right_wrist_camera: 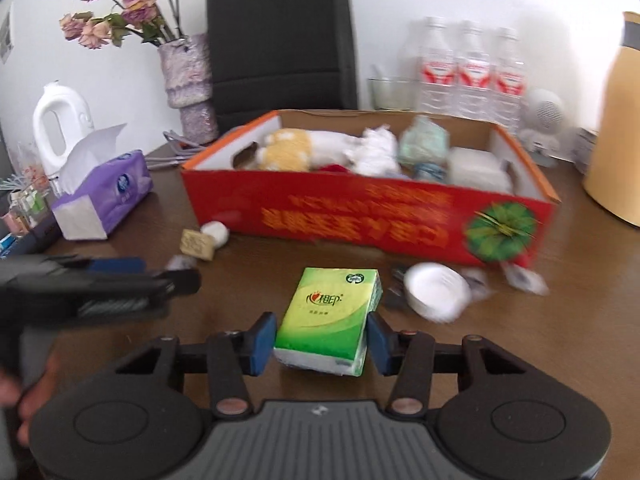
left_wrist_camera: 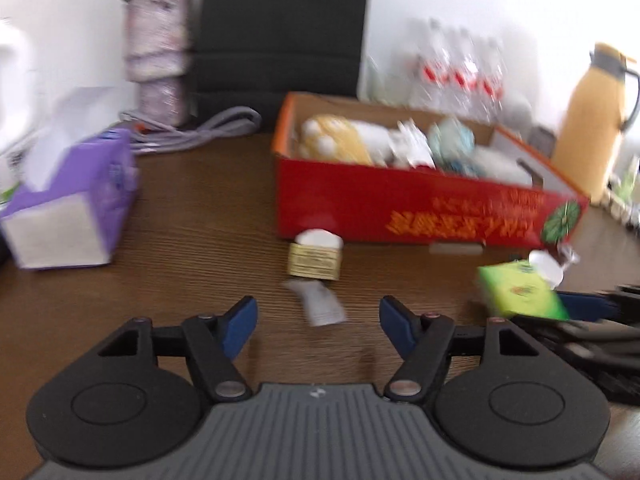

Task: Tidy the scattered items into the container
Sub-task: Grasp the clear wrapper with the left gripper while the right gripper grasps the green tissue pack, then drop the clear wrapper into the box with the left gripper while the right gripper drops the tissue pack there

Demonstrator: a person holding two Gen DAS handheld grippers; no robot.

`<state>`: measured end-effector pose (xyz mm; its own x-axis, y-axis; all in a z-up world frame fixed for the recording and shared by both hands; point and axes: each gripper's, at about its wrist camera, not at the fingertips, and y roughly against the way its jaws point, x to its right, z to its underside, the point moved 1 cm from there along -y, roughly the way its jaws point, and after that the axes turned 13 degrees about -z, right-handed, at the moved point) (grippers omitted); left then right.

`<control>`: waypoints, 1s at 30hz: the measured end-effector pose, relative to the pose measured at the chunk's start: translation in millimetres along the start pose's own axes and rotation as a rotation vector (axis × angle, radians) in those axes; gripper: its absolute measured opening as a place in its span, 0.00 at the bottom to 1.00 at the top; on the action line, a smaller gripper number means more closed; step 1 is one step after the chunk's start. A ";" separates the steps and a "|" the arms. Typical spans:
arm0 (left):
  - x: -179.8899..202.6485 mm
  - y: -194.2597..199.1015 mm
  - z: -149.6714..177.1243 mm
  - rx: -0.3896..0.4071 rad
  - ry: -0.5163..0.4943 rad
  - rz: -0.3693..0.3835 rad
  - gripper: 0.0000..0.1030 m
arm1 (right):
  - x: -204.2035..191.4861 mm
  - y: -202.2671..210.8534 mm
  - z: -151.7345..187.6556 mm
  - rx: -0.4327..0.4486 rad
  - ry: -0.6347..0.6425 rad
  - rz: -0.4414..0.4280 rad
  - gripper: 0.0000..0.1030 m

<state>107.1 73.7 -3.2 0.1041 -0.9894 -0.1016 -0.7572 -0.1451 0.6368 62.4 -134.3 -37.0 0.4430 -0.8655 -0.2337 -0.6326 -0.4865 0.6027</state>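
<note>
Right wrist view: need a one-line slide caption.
Right gripper brackets a green tissue pack on the wooden table, with the half-filled red box just beyond.

Container box (right_wrist_camera: 360,216): red outside w/ orange-yellow lettering & a green round emblem, orange top edge, plain brown cardboard inside. Tissue pack (right_wrist_camera: 332,316) was green-to-yellow w/ white end, red characters on front. Tissue box (right_wrist_camera: 108,196) purple, white tissue. Table (right_wrist_camera: 248,280) dark brown wood grain. Bottles (right_wrist_camera: 468,72) clear w/ red-white labels. Jug (left_wrist_camera: 592,128) yellow. Gripper pads (right_wrist_camera: 262,344) blue on black.
</note>
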 end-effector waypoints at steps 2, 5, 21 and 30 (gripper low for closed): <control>5.9 -1.0 3.2 0.014 -0.016 -0.024 0.57 | 3.9 10.5 7.5 0.009 -0.004 0.021 0.47; 8.1 -1.6 0.9 0.019 -0.018 -0.021 0.37 | 6.7 18.0 15.7 0.008 -0.005 0.035 0.50; 12.3 81.3 46.8 0.064 0.062 0.110 0.13 | -1.0 30.1 40.2 0.003 0.047 0.041 0.46; 34.9 150.4 89.7 0.174 -0.030 0.243 0.13 | -12.4 113.6 88.6 0.181 0.030 0.049 0.46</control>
<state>-61.1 18.3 20.5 -0.1114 -0.9937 0.0134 -0.8569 0.1029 0.5051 -71.2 -189.4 -33.3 0.4261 -0.8860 -0.1827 -0.7568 -0.4598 0.4646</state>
